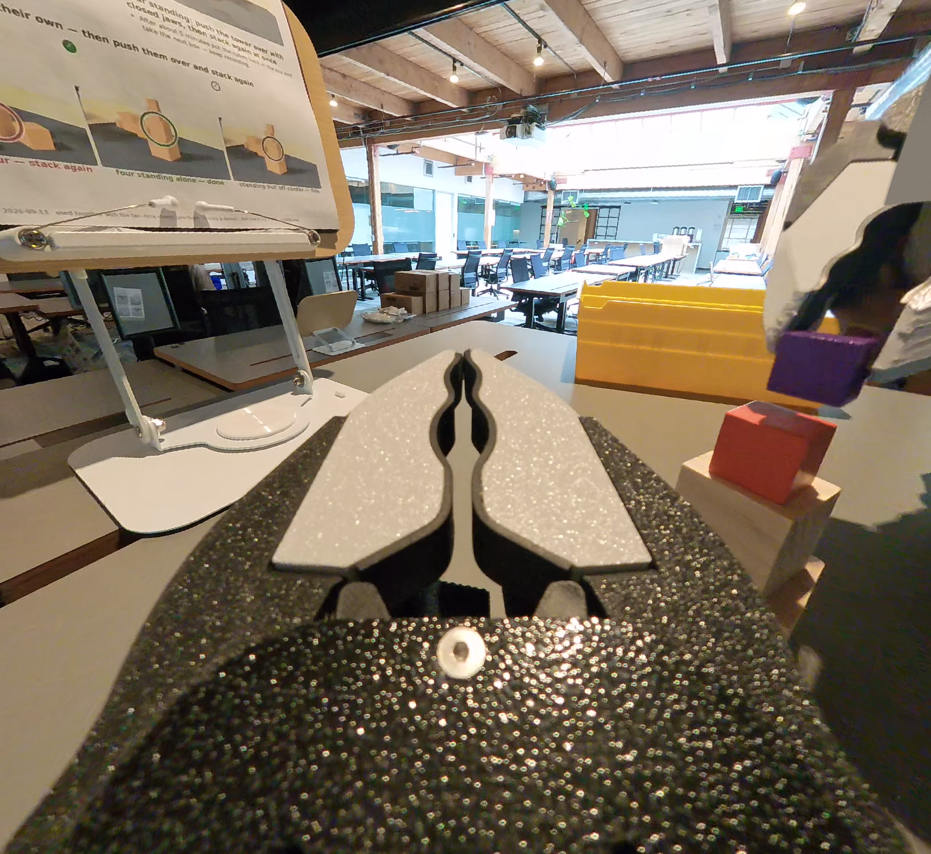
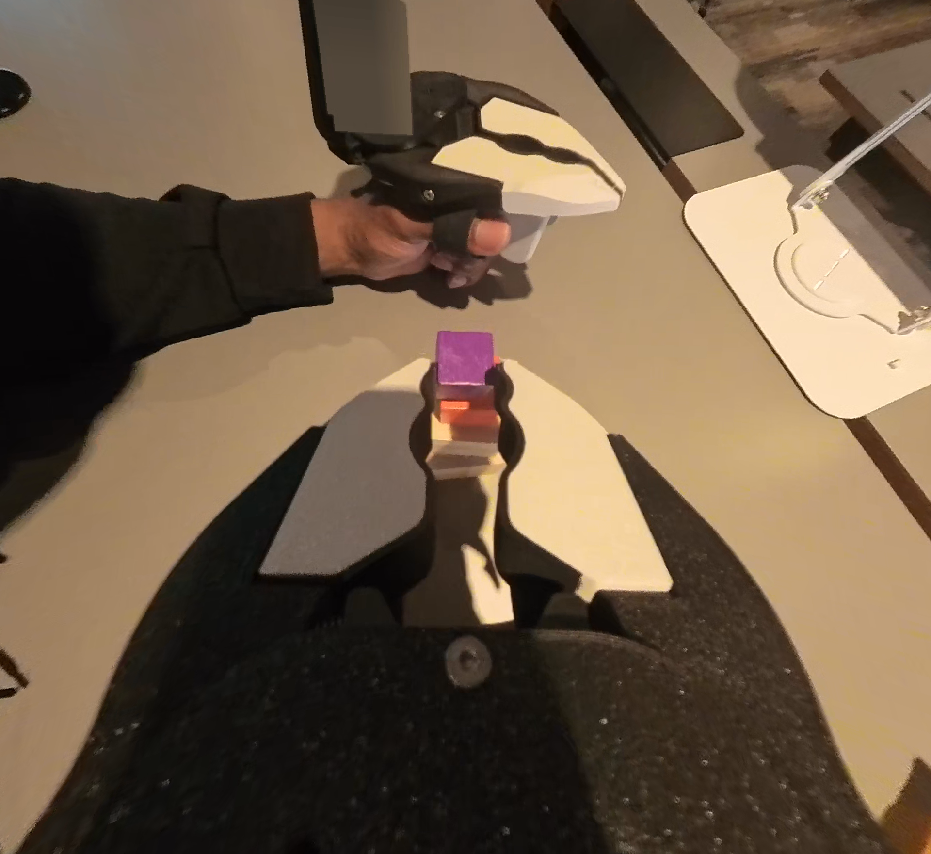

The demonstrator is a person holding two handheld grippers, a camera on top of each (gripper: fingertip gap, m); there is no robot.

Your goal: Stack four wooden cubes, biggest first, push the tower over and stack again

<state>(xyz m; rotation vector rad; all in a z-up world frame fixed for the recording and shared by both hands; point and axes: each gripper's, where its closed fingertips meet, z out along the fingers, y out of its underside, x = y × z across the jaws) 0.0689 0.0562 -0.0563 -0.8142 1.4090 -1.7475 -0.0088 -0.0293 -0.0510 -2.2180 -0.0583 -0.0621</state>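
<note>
While the purple cube (image 2: pixel 463 357) is sitting between the tips of the right gripper (image 2: pixel 464 369), pinched there, it is hanging just above a red cube (image 1: pixel 771 449), with a thin gap showing between the two in the left wrist view. That red cube is resting, turned a little askew, on a pale wooden cube (image 1: pixel 755 522), and a bigger, darker wooden cube (image 1: pixel 801 593) is showing under that at the picture's edge, so three are standing as a tower on the grey table (image 2: pixel 151 99). From above, in the right wrist view, the tower is appearing as a stepped pile straight below the purple cube.

Off to the tower's side, the left gripper (image 1: pixel 463 356) is being held by a hand (image 2: pixel 398 245) in a black sleeve (image 2: pixel 176 245), with its jaws pressed together and nothing between them. It is pointing towards a white stand (image 1: pixel 201 452) that is carrying a printed instruction sheet (image 1: pixel 151 74). Beyond the tower, a yellow bin (image 1: pixel 670 331) is sitting on the table. Further back, rows of desks and office chairs are filling a large room under a wooden beam ceiling.
</note>
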